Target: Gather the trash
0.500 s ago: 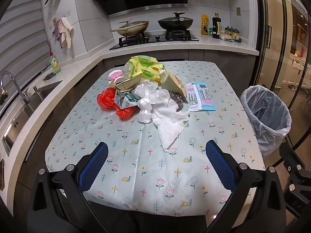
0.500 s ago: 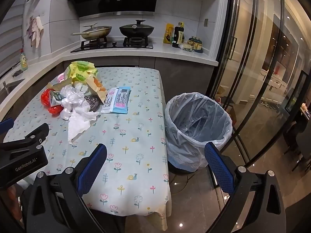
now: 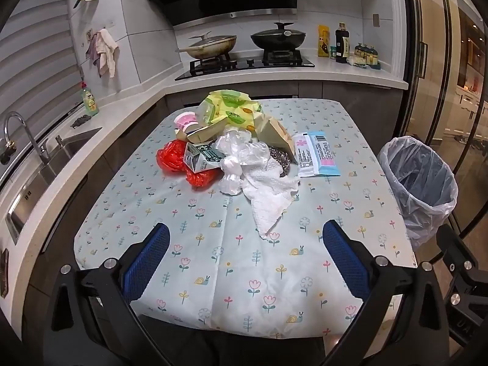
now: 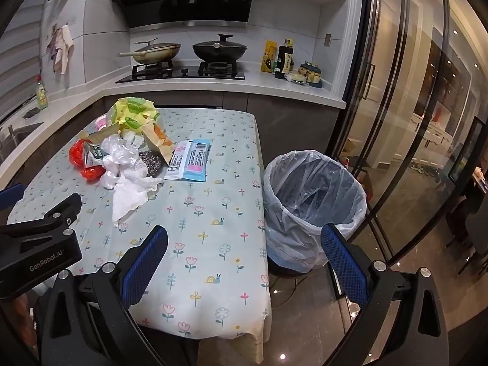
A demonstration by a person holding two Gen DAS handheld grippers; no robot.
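In the left wrist view, the left hand-held gripper (image 3: 245,254) stands wide over the near edge of the worktop (image 3: 244,274), with nothing between its blue pads. The trash pile (image 3: 231,149) lies at the far middle of the flowered cloth. In it are a red bag (image 3: 170,158), a small carton (image 3: 201,158), a clear plastic bag (image 3: 241,155), a white paper towel (image 3: 271,201) nearest to the gripper, and a yellow-green bag (image 3: 231,111) at the far side. A blue packet (image 3: 317,154) lies just right of the pile. The bin (image 3: 422,189) with a clear liner stands on the floor, right of the worktop.

In the right wrist view, the right hand-held gripper (image 4: 244,262) is also wide and holds nothing. It hangs over the near right corner of the worktop (image 4: 213,244). The bin (image 4: 311,201) is just beside this corner. The pile (image 4: 122,152) lies far left, and the left hand-held gripper (image 4: 39,241) shows at the left edge.
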